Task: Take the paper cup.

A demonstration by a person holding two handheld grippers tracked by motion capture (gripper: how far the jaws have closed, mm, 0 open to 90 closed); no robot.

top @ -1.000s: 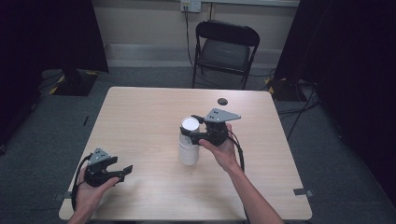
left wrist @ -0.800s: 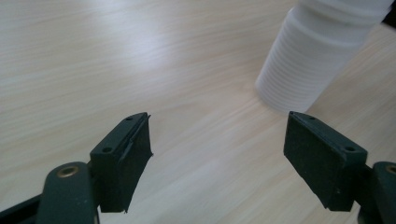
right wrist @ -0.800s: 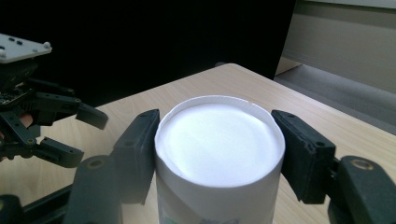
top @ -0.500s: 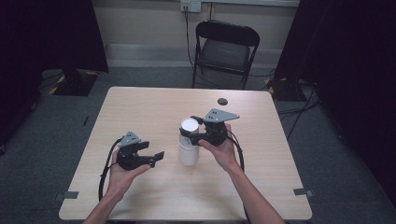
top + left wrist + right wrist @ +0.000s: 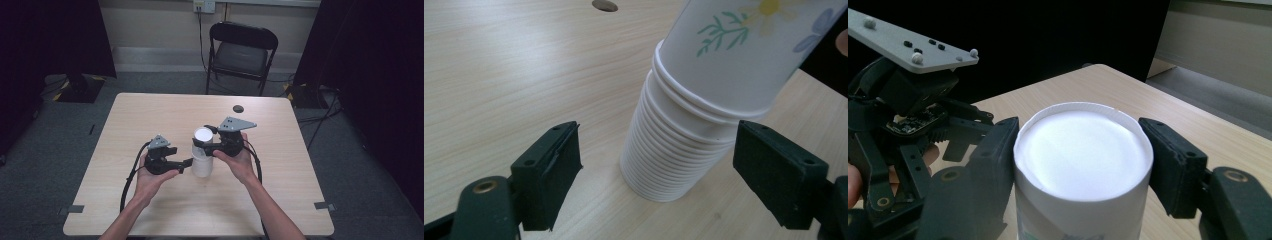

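Note:
A stack of upturned white paper cups point(image 5: 202, 165) stands near the middle of the table. Its top cup point(image 5: 204, 135), printed with flowers point(image 5: 734, 55), sits tilted and raised off the ones below. My right gripper point(image 5: 204, 145) is shut on that top cup point(image 5: 1083, 150), one pad on each side near its white base. My left gripper point(image 5: 186, 164) is level with the lower stack point(image 5: 674, 150), which stands between its jaws. Those jaws have just opened a little wider, and both pads point(image 5: 551, 175) stand apart from the cups.
The wooden table point(image 5: 150, 115) has a small dark round spot point(image 5: 238, 108) towards its far edge. A black folding chair point(image 5: 240, 50) stands beyond that edge. Each gripper's cable trails back along the forearm towards the near edge.
My left hand has swung in from the table's near left to the cup stack, so the stack now sits between its jaws. The right gripper and the top cup have stayed put.

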